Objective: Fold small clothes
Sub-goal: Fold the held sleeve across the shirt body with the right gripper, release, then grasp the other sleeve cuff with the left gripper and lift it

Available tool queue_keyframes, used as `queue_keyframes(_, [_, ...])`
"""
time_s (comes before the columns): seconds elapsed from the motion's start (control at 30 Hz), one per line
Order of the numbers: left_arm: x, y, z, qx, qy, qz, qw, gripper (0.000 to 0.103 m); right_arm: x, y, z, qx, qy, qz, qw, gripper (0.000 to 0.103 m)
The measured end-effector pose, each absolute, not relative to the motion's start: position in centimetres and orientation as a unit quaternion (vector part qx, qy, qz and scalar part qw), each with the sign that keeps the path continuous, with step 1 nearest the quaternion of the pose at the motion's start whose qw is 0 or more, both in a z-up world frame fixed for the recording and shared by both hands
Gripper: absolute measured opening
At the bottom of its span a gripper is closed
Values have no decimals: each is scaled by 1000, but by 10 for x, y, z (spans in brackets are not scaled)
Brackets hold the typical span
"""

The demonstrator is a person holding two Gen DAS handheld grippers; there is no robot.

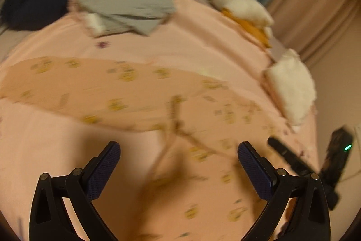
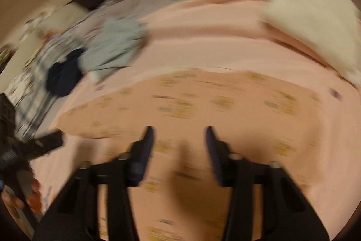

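Note:
A peach garment with small yellow prints [image 1: 126, 92] lies spread flat on the pink bed; it also shows in the right wrist view [image 2: 203, 105]. My left gripper [image 1: 179, 154] is open and empty, hovering over the garment's near part with its creases. My right gripper [image 2: 179, 146] is open and empty above the garment's near edge; it shows at the right of the left wrist view [image 1: 300, 162]. Both views are blurred by motion.
A grey garment [image 1: 128, 1] and a dark navy one [image 1: 38, 1] lie crumpled at the far left of the bed [image 1: 203, 37]. White and orange plush toys [image 1: 239, 3] and a white fluffy one [image 1: 291, 85] line the right edge. Curtains hang behind.

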State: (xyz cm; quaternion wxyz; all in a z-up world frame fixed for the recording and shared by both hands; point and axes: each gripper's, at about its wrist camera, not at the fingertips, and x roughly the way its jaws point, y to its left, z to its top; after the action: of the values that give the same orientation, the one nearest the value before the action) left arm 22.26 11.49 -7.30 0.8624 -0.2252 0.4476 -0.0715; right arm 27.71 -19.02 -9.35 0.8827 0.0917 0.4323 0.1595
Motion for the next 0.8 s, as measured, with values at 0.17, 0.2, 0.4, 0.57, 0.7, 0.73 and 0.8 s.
queue_keyframes(0.17, [263, 81, -82, -241, 447, -128, 852, 83, 273, -255, -125, 151, 449, 101, 875, 22])
queue_keyframes(0.2, [269, 77, -86, -242, 452, -131, 849, 75, 271, -260, -128, 157, 449, 96, 874, 22])
queue_keyframes(0.4, [292, 64, -121, -222, 480, -102, 842, 64, 261, -291, -149, 190, 457, 78, 865, 21])
queue_keyframes(0.57, [292, 77, -142, -224, 487, -80, 841, 62, 252, -304, -154, 193, 459, 71, 864, 20])
queue_keyframes(0.7, [280, 92, -129, -253, 476, -101, 836, 62, 240, -302, -142, 190, 450, 79, 869, 25])
queue_keyframes(0.73, [275, 100, -125, -260, 470, -100, 837, 63, 236, -301, -138, 191, 446, 85, 870, 25])
queue_keyframes(0.8, [263, 123, -117, -278, 458, -95, 839, 68, 228, -297, -130, 193, 439, 98, 872, 35])
